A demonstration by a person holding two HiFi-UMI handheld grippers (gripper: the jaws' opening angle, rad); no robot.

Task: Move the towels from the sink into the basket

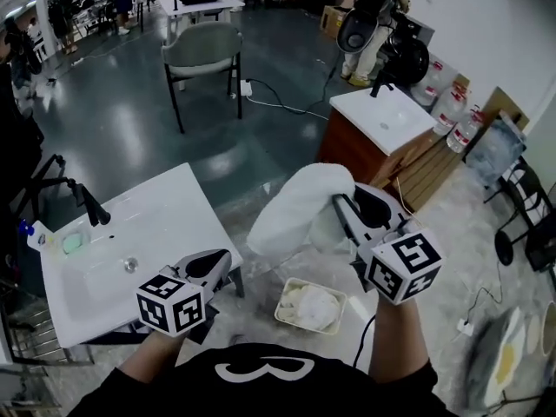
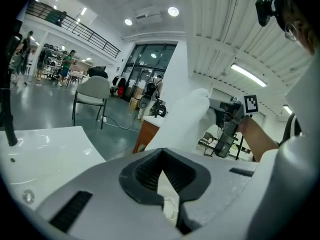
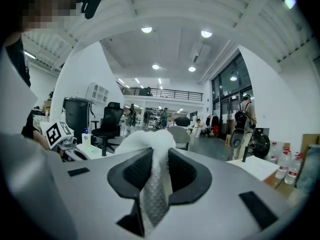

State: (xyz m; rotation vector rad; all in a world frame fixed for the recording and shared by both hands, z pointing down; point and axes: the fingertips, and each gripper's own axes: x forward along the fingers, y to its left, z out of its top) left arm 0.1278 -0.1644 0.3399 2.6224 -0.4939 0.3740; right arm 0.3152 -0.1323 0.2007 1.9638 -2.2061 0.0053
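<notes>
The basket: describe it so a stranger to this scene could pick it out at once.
Start at the white sink at the head view's left; the basket sits just right of it, low between the left gripper and the right gripper. It is the small pale rectangular tub holding crumpled white cloth, below the big white towel that the right gripper holds up.

basket (image 1: 285,295) top: open | left: sink (image 1: 165,215) edge close | above: held towel (image 1: 300,202) overhangs
</notes>
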